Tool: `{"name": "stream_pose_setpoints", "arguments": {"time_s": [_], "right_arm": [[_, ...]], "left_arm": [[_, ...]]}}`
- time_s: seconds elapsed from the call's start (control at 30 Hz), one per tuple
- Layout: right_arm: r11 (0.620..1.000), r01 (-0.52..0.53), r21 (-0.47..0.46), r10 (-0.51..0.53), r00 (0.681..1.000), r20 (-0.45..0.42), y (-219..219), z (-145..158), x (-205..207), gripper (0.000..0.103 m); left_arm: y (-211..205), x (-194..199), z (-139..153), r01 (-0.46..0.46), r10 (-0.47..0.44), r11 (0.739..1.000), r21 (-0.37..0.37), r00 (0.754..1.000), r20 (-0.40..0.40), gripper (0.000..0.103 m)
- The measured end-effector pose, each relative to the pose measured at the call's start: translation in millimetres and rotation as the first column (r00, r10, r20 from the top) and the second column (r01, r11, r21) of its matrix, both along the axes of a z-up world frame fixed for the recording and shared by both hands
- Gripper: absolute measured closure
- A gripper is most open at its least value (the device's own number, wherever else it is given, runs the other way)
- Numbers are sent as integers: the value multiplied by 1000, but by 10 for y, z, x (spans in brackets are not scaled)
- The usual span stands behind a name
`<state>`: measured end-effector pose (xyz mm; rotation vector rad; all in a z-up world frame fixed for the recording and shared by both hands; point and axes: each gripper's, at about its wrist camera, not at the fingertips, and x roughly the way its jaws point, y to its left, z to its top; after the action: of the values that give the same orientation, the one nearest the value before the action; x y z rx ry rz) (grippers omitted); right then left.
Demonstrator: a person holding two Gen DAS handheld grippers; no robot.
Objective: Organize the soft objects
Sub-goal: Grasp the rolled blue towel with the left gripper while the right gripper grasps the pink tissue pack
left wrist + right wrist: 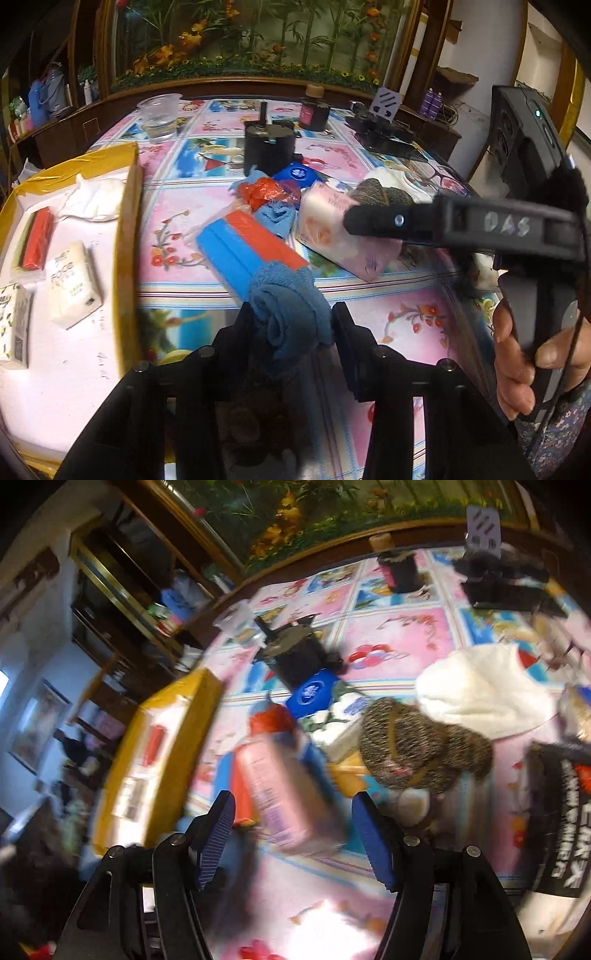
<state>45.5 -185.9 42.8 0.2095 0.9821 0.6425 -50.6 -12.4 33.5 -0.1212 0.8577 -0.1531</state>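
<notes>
Left wrist view: left gripper (291, 325) clamped on rolled blue towel (290, 314).
Right gripper (293, 834): jaws apart, pink pack (284, 794) between, contact apparently none (blurred).

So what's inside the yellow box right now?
In the yellow box, on its white lining: a red packet, a white tissue pack, a patterned pack and a crumpled white cloth. The gripper hides the near corner.
</notes>
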Motion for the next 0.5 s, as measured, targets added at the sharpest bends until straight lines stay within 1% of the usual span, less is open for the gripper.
{"name": "stream_pose_setpoints", "arguments": {"time_s": [0.03,0.1,0.23,0.3,0.33,0.37,0.4,0.5], "right_arm": [[1000,2,-19,-2,1000,8,11,-3,-4,32],[1000,-14,0,14,1000,5,21,-6,-19,32],[999,-43,-25,44,998,41,105,23,-78,32],[996,-57,-66,62,996,63,192,0,-104,32],[994,-58,-96,66,995,79,227,-13,-116,41],[991,-55,-126,67,993,93,259,-22,-132,65],[989,-55,-136,69,992,101,274,-24,-142,68],[991,-40,-127,55,991,121,235,4,-138,72]], "left_arm": [[24,-5,-1,-3,3,1000,-5,1000,-2,62],[57,-18,-10,-7,7,1000,-15,1000,-4,62],[74,-41,-20,-4,4,1000,-21,1000,-2,62],[75,-49,-21,-3,3,1000,-26,1000,0,62],[76,-51,-23,-2,2,1000,-28,1000,0,62],[79,-53,-25,-2,2,1000,-31,1000,-1,62],[81,-55,-27,-2,2,999,-33,1000,-1,62],[90,-69,-20,-3,4,999,-37,1000,3,62]]}}
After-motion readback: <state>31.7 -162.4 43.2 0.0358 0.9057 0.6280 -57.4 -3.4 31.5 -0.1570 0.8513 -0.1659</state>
